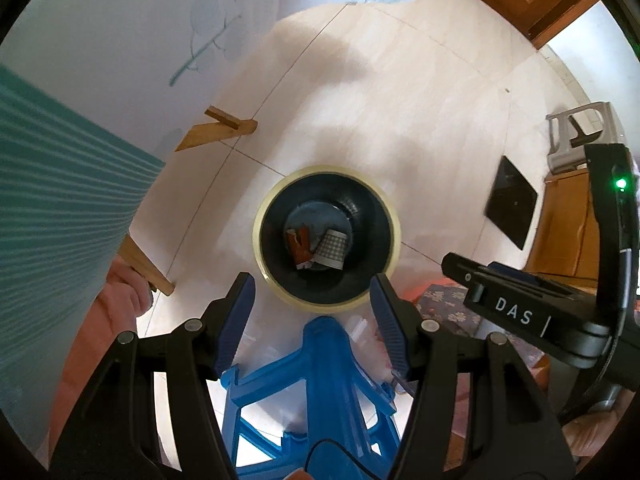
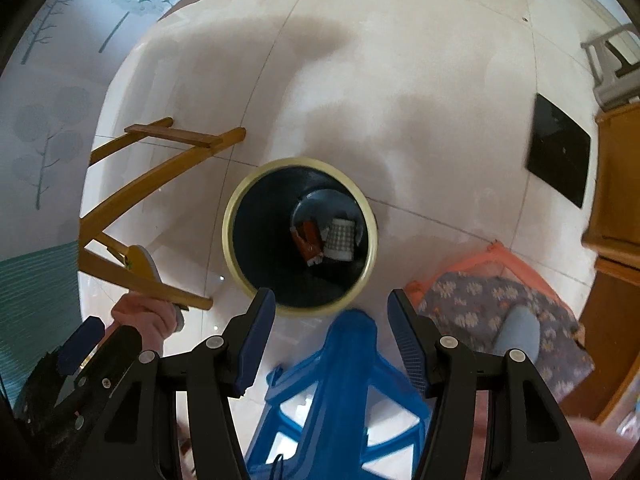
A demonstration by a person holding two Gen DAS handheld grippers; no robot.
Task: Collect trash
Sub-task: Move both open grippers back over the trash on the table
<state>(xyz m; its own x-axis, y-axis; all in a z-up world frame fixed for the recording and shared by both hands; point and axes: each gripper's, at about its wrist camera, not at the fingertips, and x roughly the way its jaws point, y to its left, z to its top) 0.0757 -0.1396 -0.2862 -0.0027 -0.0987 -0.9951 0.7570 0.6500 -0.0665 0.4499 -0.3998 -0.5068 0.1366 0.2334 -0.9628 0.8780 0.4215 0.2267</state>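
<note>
A round bin with a cream rim point(image 1: 260, 236) and dark inside stands on the tiled floor below both grippers; it also shows in the right wrist view point(image 2: 229, 236). At its bottom lie a checked paper cup point(image 1: 333, 249) point(image 2: 340, 243) and a red-orange wrapper point(image 1: 301, 245) point(image 2: 310, 243). My left gripper point(image 1: 312, 288) is open and empty, held above the bin's near rim. My right gripper point(image 2: 331, 303) is open and empty, also above the near rim. The right gripper's body shows in the left wrist view point(image 1: 520, 312).
A blue plastic stool point(image 1: 316, 384) point(image 2: 344, 392) stands just under both grippers. Wooden chair legs point(image 2: 152, 184) are to the left. A floral cushion point(image 2: 504, 312), a wooden cabinet point(image 2: 616, 208), a black panel point(image 2: 560, 156) and a grey stool point(image 1: 580, 136) are to the right.
</note>
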